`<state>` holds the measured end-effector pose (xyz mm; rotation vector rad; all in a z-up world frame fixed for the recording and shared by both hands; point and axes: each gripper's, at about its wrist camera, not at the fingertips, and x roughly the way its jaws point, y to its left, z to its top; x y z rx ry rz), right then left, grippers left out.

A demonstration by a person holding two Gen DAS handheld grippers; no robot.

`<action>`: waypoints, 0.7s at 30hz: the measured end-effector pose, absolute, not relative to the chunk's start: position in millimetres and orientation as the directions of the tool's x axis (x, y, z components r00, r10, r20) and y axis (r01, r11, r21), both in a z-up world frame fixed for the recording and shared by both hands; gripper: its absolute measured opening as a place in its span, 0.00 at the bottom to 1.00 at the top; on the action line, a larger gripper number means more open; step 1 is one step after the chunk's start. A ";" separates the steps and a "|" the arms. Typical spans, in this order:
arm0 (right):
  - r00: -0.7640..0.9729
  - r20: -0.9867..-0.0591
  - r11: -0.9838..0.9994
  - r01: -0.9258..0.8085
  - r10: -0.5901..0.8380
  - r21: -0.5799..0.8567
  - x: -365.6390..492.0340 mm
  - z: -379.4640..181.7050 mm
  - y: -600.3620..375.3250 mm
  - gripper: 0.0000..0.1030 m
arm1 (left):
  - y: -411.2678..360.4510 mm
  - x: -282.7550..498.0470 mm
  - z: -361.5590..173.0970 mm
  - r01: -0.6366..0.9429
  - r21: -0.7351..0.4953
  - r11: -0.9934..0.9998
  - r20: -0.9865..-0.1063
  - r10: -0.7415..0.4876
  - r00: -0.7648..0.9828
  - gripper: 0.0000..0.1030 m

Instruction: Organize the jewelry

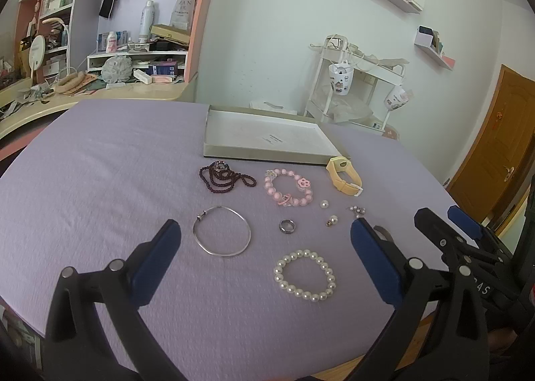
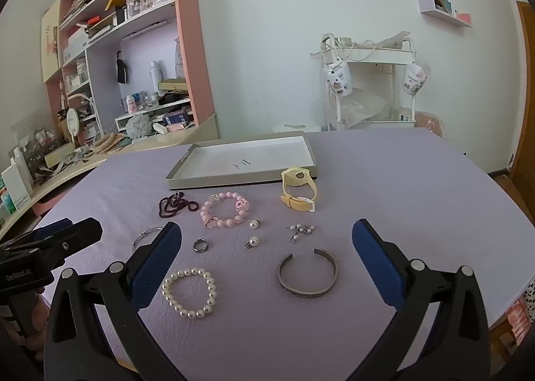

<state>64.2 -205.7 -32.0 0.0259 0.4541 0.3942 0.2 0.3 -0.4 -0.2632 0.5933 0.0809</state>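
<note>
Here we hold both grippers spread wide, gripping nothing. The pearl bracelet lies flat just ahead of our left gripper; the open cuff sits between our right gripper's 2 fingers, nearer.

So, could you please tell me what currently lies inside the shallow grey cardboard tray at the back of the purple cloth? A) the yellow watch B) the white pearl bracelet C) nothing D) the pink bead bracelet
C: the shallow grey cardboard tray shows only its bare printed floor, with the yellow watch outside its front wall.
</note>
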 end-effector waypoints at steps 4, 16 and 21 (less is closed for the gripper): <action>0.825 -0.419 0.924 -0.366 0.378 0.113 64.9 -36.9 -210.1 0.99 | 0.2 0.2 -0.4 -0.151 -0.221 0.964 -0.563 0.000 0.827 0.98; 0.827 -0.418 0.925 -0.361 0.376 0.117 67.6 -35.5 -212.1 0.99 | 1.9 0.1 -2.5 -0.146 -0.213 0.966 -0.562 0.002 0.827 0.98; 0.827 -0.418 0.925 -0.362 0.377 0.118 67.0 -35.0 -211.6 0.99 | -3.7 0.6 -0.9 -0.149 -0.209 0.966 -0.565 0.006 0.825 0.98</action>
